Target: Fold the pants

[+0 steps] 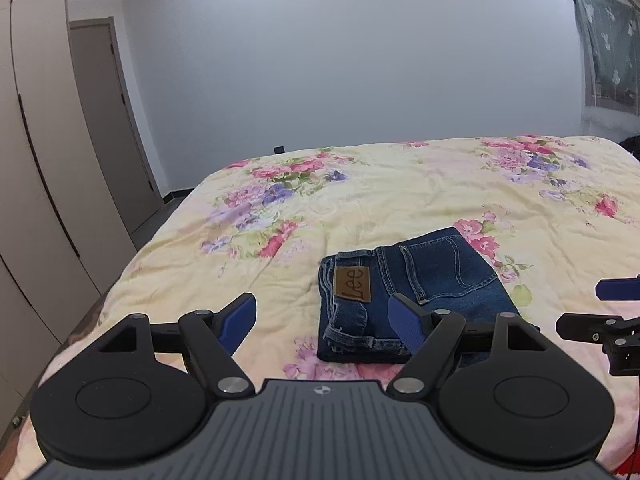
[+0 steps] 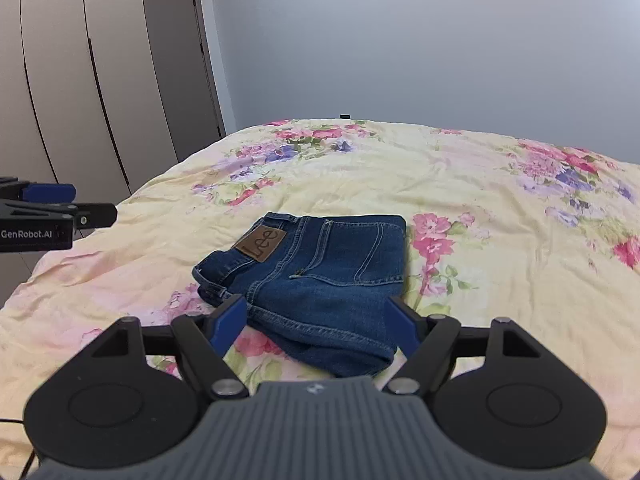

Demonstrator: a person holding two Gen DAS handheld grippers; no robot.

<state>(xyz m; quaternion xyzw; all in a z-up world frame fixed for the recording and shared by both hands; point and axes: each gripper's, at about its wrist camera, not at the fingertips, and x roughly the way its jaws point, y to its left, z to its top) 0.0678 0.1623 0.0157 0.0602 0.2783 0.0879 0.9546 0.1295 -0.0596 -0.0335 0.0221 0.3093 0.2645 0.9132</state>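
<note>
Blue-padded fingers of the left gripper (image 1: 322, 322) stand wide apart and hold nothing, hanging just above the near edge of the folded jeans (image 1: 404, 292). Those jeans lie as a compact denim packet, back pocket and brown Lee patch (image 2: 261, 243) upward, on the floral quilt (image 2: 460, 184) near its front edge. Its squared stack suggests the folding is essentially done. Equally spread and empty, the right gripper (image 2: 316, 322) hovers just short of the packet's near corner, probably drawn clear so the fold stays undisturbed.

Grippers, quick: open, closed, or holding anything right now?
Left gripper: open, holding nothing.
Right gripper: open, holding nothing; folded jeans lie free on the bed.
</note>
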